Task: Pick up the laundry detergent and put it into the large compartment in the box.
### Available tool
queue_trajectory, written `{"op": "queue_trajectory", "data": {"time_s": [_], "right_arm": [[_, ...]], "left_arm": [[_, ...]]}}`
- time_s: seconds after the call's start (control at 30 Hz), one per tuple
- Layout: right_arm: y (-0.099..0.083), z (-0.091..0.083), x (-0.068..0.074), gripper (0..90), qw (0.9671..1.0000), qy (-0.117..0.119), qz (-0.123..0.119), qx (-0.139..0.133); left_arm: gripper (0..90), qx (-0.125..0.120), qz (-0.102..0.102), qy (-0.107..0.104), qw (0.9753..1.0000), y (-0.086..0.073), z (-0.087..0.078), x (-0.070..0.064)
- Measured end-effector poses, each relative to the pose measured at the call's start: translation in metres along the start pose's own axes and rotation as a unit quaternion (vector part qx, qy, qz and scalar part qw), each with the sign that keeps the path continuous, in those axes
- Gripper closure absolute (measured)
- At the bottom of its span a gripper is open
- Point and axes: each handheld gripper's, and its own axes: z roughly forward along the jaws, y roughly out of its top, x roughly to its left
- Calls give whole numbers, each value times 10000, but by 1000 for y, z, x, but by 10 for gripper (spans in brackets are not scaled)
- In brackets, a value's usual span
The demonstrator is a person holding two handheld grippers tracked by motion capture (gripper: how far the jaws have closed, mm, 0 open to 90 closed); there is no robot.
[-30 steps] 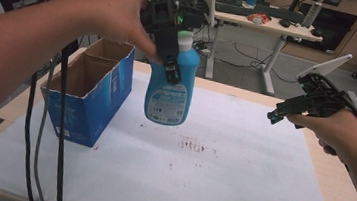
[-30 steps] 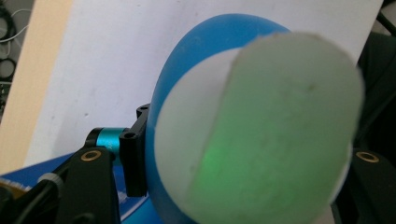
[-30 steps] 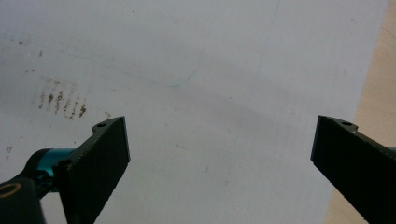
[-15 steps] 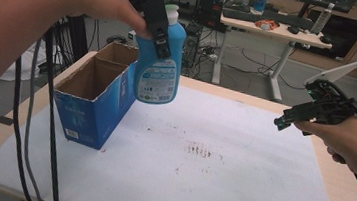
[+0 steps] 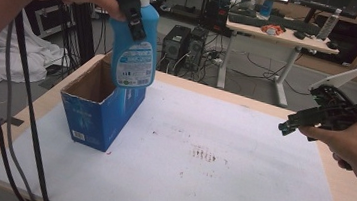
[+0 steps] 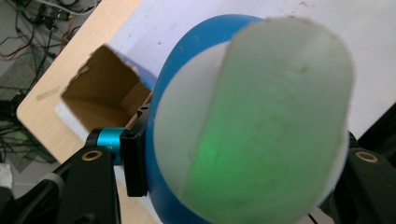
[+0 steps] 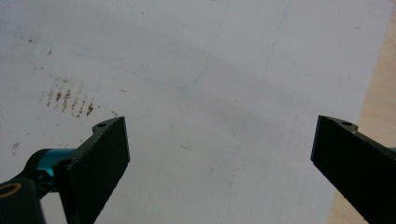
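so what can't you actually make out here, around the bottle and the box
- Blue bottle label: too small and blurred to read in the high view.
- Bottle body in the left gripper view: hidden behind its own pale cap, close and blurred.
- Box floor: hidden by its near wall in the high view.
- Left gripper: top cut off by the upper edge.

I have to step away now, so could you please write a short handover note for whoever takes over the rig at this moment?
Left gripper: shut on the blue bottle, held upright in the air above the open blue cardboard box.
Right gripper: open, holding nothing, hovering over the right side of the white sheet.
Things: the box stands at the table's left, top open; nothing is visible inside it.
Done: bottle picked up and brought over the box.
Left: probably lower the bottle into the box and release; the bottle's base is not yet below the rim.
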Motion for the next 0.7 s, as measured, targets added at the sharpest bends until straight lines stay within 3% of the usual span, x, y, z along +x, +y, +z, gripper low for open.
{"op": "queue_trajectory", "data": {"time_s": [0.33,0.7], "right_arm": [[0,-1,2,36,10000,0,-21,-19],[0,-2,5,36,9999,-12,-100,-23]], "left_arm": [[367,80,-397,178,9990,-26,-1,26],[368,147,-604,232,9978,-46,11,41]]}}
